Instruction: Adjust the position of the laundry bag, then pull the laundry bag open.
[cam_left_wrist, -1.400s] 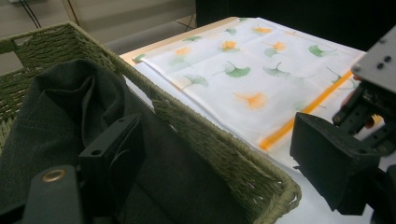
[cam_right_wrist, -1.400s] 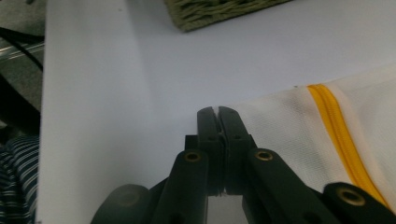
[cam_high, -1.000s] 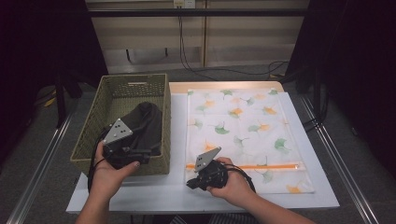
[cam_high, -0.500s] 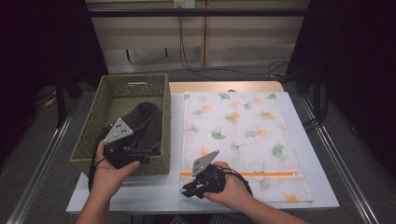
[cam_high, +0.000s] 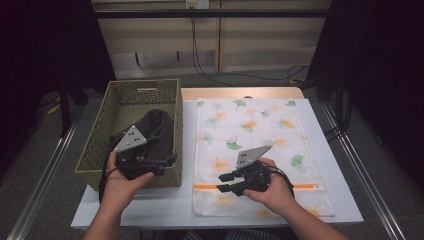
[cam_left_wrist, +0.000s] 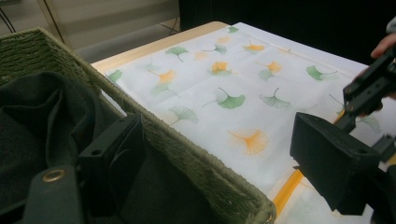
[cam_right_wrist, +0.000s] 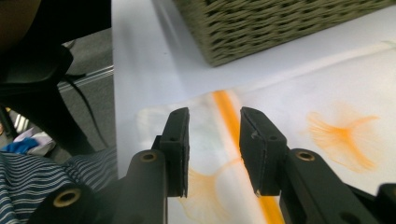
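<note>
A white cloth bag (cam_high: 250, 130) printed with ginkgo leaves lies flat on the table, with an orange zip stripe (cam_high: 310, 186) near its front edge. My right gripper (cam_high: 225, 183) hovers just over that stripe at the bag's front left. Its jaws have just been opening and stand open with nothing between them (cam_right_wrist: 214, 121). My left gripper (cam_high: 167, 161) is at the woven basket (cam_high: 100, 135), open wide across its right wall (cam_left_wrist: 217, 126). One jaw is inside against a dark cloth (cam_high: 157, 125) and the other is outside over the bag.
The basket stands on the left of the white table (cam_high: 150, 210), close to the front edge. The bag covers most of the right half. Metal rails (cam_high: 365, 165) run along both table sides. Cables hang behind the table's far edge.
My right gripper has let go of the bag's front edge, opened, and moved right and slightly up. The bag now lies flat. The left gripper has kept still.
</note>
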